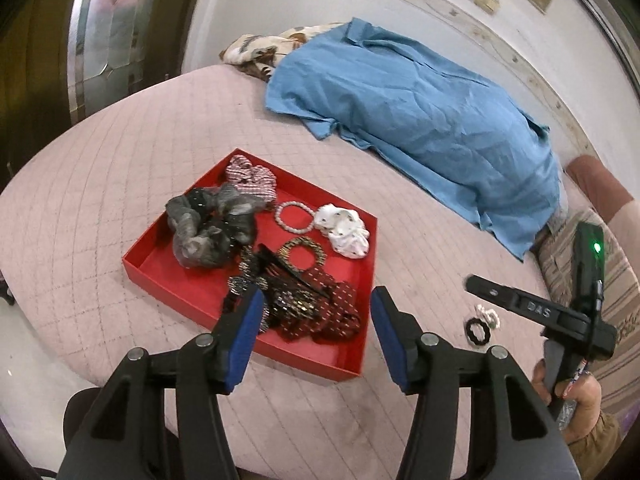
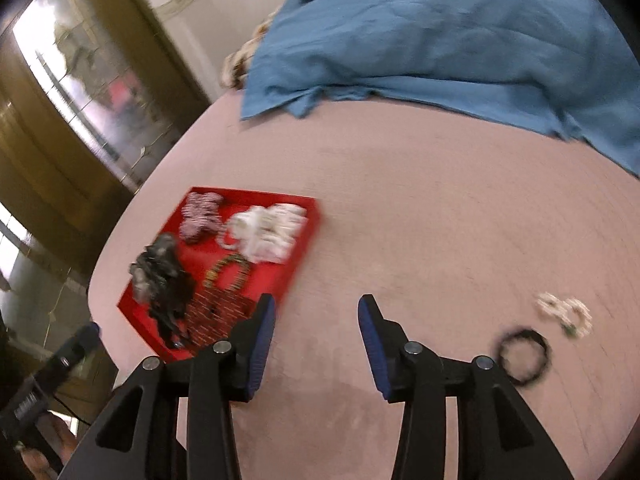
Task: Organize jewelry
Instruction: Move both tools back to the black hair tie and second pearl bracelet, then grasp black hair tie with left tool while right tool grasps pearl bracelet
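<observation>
A red tray (image 1: 152,248) lies on the pink bedspread (image 1: 100,200) and holds a grey scrunchie (image 1: 208,224), a checkered scrunchie (image 1: 250,178), a pearl bracelet (image 1: 294,218), a white scrunchie (image 1: 344,230), a gold-beaded bracelet (image 1: 304,252), a black clip (image 1: 288,268) and a dark red scrunchie (image 1: 332,312). My left gripper (image 1: 318,300) hovers open above the tray's near end, holding nothing. Right of the tray, a black ring (image 2: 524,356) and a white beaded piece (image 2: 566,314) lie on the spread. My right gripper (image 2: 317,308) is open and empty over bare spread between the tray (image 2: 304,248) and these two.
A blue cloth (image 1: 420,112) covers the far side of the bed, with a patterned cloth (image 1: 256,50) behind it. A striped cushion (image 1: 592,280) sits at the right edge. A person's hand (image 1: 576,396) holds the right gripper's handle. A wooden door (image 2: 60,140) stands left.
</observation>
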The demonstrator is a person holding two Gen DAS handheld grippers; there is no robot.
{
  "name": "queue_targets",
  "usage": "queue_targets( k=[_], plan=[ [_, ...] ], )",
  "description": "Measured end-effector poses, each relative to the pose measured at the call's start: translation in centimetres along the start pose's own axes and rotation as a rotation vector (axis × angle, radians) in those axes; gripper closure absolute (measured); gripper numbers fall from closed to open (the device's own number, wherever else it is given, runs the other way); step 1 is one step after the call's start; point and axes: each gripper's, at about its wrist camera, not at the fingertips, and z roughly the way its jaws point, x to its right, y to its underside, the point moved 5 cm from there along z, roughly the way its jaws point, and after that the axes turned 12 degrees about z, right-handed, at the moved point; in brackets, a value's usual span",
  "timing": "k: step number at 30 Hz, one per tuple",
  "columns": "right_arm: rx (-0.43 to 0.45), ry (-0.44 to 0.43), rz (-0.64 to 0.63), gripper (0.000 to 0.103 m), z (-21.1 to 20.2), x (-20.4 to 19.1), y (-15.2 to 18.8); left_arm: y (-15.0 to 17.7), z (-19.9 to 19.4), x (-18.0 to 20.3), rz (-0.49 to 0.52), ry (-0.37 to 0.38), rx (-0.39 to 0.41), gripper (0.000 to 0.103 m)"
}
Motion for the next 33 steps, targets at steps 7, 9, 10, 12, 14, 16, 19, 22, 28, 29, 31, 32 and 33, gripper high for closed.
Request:
queue_targets(
  k=[7, 9, 10, 12, 14, 16, 19, 22, 28, 29, 31, 32, 33],
  plan=[
    [0.081, 0.107, 0.12, 0.051, -6.0, 10.4, 1.9, 0.8, -0.1, 4.0, 0.107, 0.007, -0.031, 0.044],
    [0.091, 0.13, 0.161, 0.051, -7.1, 13.0, 2.5, 1.1, 0.5, 5.4, 0.136, 0.019, -0.052, 0.044],
    [0.097, 0.142, 0.183, 0.051, -7.7, 14.4, 2.7, 1.3, 0.9, 6.4, 0.154, 0.029, -0.068, 0.044],
    [0.109, 0.16, 0.227, 0.051, -8.6, 16.9, 3.3, 1.7, 1.4, 7.9, 0.181, 0.044, -0.089, 0.044],
    [0.114, 0.166, 0.257, 0.051, -9.0, 18.7, 3.6, 2.1, 2.0, 9.5, 0.214, 0.054, -0.111, 0.044],
    [0.115, 0.164, 0.275, 0.051, -9.1, 19.9, 3.9, 2.6, 2.7, 11.1, 0.252, 0.06, -0.134, 0.044],
    [0.115, 0.147, 0.291, 0.05, -8.6, 21.1, 4.1, 2.9, 3.7, 13.2, 0.292, 0.072, -0.163, 0.044],
    [0.114, 0.135, 0.294, 0.051, -8.0, 21.7, 4.3, 3.3, 4.7, 15.0, 0.328, 0.074, -0.189, 0.044],
    [0.111, 0.119, 0.315, 0.051, -7.0, 23.7, 4.7, 4.0, 8.0, 18.0, 0.37, 0.085, -0.248, 0.044],
    [0.112, 0.116, 0.32, 0.051, -6.8, 24.0, 4.6, 4.1, 8.5, 18.4, 0.372, 0.091, -0.255, 0.044],
    [0.115, 0.11, 0.313, 0.051, -6.4, 24.2, 4.0, 4.2, 9.9, 19.5, 0.378, 0.104, -0.269, 0.044],
    [0.114, 0.111, 0.304, 0.051, -6.2, 24.3, 3.8, 4.2, 10.6, 20.1, 0.379, 0.113, -0.278, 0.044],
    [0.112, 0.113, 0.295, 0.051, -5.9, 24.4, 3.5, 4.2, 11.2, 20.6, 0.379, 0.122, -0.286, 0.044]
  ],
)
